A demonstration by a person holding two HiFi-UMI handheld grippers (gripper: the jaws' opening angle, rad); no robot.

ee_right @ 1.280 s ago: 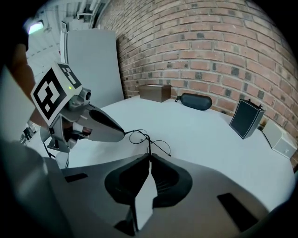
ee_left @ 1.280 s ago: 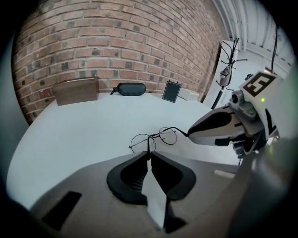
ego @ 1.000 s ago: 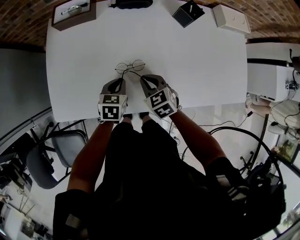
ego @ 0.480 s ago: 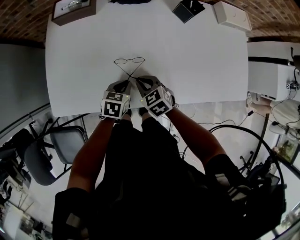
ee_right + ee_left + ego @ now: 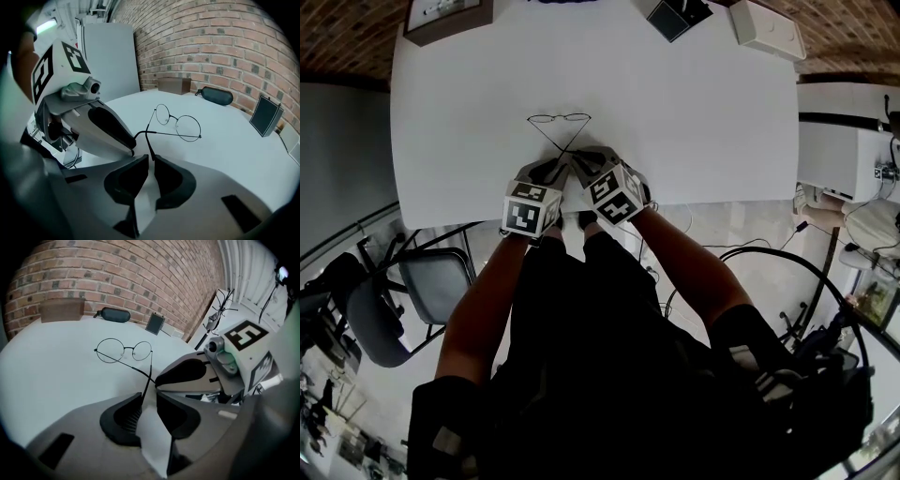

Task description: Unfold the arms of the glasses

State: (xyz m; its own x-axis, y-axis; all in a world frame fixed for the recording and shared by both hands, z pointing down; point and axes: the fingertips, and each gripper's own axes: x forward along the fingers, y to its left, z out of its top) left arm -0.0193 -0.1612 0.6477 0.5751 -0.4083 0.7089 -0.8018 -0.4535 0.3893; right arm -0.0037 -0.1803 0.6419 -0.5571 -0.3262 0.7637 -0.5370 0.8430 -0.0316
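Thin round wire glasses (image 5: 559,118) lie on the white table (image 5: 694,112), their two arms swung out and crossing in an X toward me. In the left gripper view the glasses (image 5: 124,350) lie ahead. One arm's tip runs down between the jaws of my left gripper (image 5: 149,397). Those jaws have just been opening, and a gap shows beside the tip. My right gripper (image 5: 151,159) is shut on the other arm's tip, with the glasses (image 5: 178,124) beyond. Both grippers, left (image 5: 551,172) and right (image 5: 581,165), sit side by side near the table's front edge.
Along the far edge stand a brown wooden box (image 5: 441,19), a black glasses case (image 5: 111,314), a small black box (image 5: 677,17) and a white box (image 5: 766,28). A grey chair (image 5: 384,309) stands below the table's left front corner.
Both grippers have drawn back toward the table's front edge and closer together. The glasses' arms now stretch out longer and cross in an X.
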